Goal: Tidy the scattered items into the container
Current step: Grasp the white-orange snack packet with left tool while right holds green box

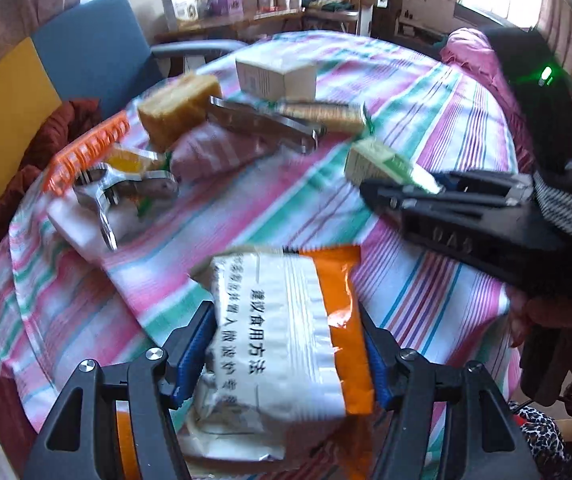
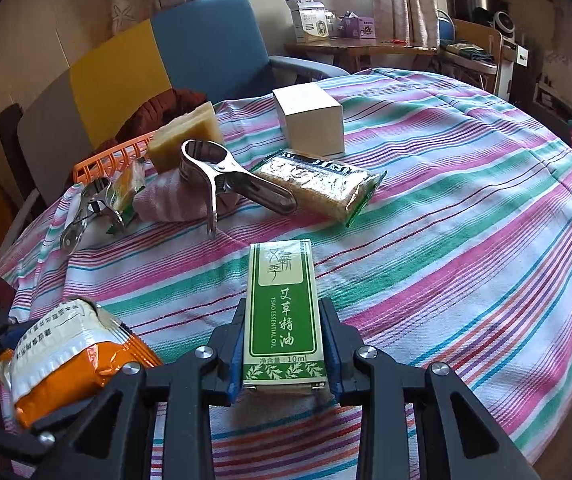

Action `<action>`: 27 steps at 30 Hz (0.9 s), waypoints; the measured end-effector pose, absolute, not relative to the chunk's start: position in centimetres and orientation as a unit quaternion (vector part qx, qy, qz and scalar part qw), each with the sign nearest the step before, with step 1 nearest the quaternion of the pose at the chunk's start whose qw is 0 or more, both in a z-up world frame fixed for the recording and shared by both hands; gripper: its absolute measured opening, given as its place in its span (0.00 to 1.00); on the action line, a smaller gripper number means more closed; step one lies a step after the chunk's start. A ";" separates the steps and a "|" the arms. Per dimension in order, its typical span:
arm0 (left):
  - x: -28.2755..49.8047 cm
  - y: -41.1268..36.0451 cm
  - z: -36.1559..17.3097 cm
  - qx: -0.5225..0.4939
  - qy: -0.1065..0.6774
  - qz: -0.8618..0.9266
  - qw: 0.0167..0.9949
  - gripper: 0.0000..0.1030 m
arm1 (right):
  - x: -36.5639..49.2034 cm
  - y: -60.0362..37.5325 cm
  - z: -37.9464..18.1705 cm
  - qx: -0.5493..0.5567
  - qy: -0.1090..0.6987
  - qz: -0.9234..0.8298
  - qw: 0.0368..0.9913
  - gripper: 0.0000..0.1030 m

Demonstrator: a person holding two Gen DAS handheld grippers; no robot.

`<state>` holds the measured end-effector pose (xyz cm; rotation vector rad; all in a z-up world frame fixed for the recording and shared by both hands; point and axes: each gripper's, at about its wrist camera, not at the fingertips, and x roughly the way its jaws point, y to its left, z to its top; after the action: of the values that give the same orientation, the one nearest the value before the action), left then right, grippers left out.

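Note:
My left gripper (image 1: 286, 344) is shut on an orange and white snack packet (image 1: 286, 332), held above the striped tablecloth; the packet also shows in the right wrist view (image 2: 66, 356). My right gripper (image 2: 284, 332) is shut on a green essential oil box (image 2: 282, 312), also seen in the left wrist view (image 1: 382, 162). An orange basket (image 2: 110, 158) sits at the table's far left edge. On the cloth lie a yellow sponge (image 2: 188, 136), a large steel clip (image 2: 226, 180), a cracker pack (image 2: 322, 184), a white box (image 2: 312, 118) and a small clip (image 2: 86, 210) with a sachet.
A round table with a striped cloth (image 2: 446, 220). A blue and yellow chair (image 2: 158, 60) stands behind the basket with a reddish garment on it. A pink bundle (image 1: 470, 52) lies at the far right. A cluttered desk (image 2: 358, 44) stands by the window.

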<state>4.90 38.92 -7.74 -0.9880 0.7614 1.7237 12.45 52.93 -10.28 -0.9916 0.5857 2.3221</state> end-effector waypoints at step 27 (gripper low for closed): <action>3.6 34.7 -3.7 -0.411 0.176 0.738 0.505 0.57 | 13.1 50.4 -7.0 -0.347 0.267 0.860 0.262 0.31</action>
<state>3.63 34.72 -3.69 -0.9909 0.4254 1.7808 13.05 50.37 -7.03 -0.9375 0.7234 2.3268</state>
